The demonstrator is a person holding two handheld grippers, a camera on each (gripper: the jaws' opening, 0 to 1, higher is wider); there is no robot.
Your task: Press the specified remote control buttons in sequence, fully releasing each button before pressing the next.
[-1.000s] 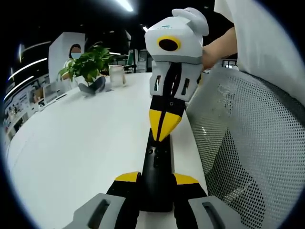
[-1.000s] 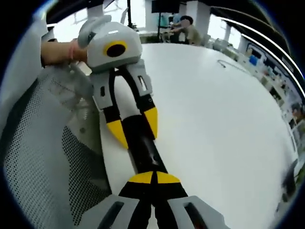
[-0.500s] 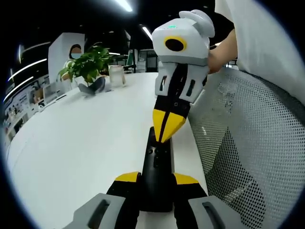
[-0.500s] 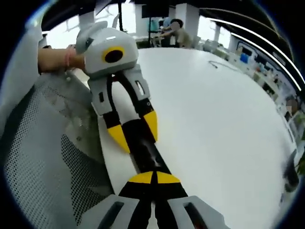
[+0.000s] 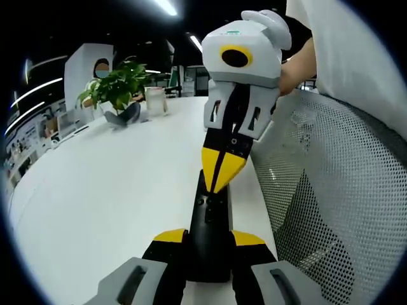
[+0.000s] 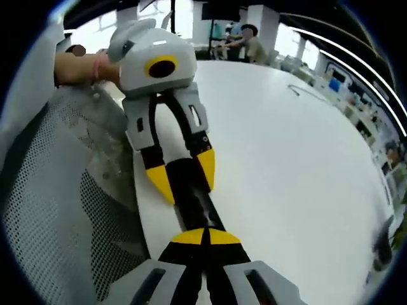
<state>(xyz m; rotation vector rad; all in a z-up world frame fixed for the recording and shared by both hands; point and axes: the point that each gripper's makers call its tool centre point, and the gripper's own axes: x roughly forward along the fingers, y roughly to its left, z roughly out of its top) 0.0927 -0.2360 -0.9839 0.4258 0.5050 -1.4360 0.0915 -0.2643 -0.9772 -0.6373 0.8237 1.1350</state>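
white table (image 5: 108, 190), black remote (image 5: 210, 219), potted plant (image 5: 117, 89)

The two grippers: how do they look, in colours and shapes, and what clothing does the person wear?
Both the left gripper and right gripper have a light grey rounded body with a black oval ringed in yellow, a grey slotted frame, and black jaws ending in yellow pointed tips. The person wears a white garment. No cables are visible.

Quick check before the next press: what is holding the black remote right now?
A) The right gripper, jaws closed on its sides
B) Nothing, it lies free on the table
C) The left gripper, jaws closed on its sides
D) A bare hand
C: in the left gripper view the left gripper has its yellow-tipped jaws against both sides of the remote, while the right gripper has its shut tips over the far end.
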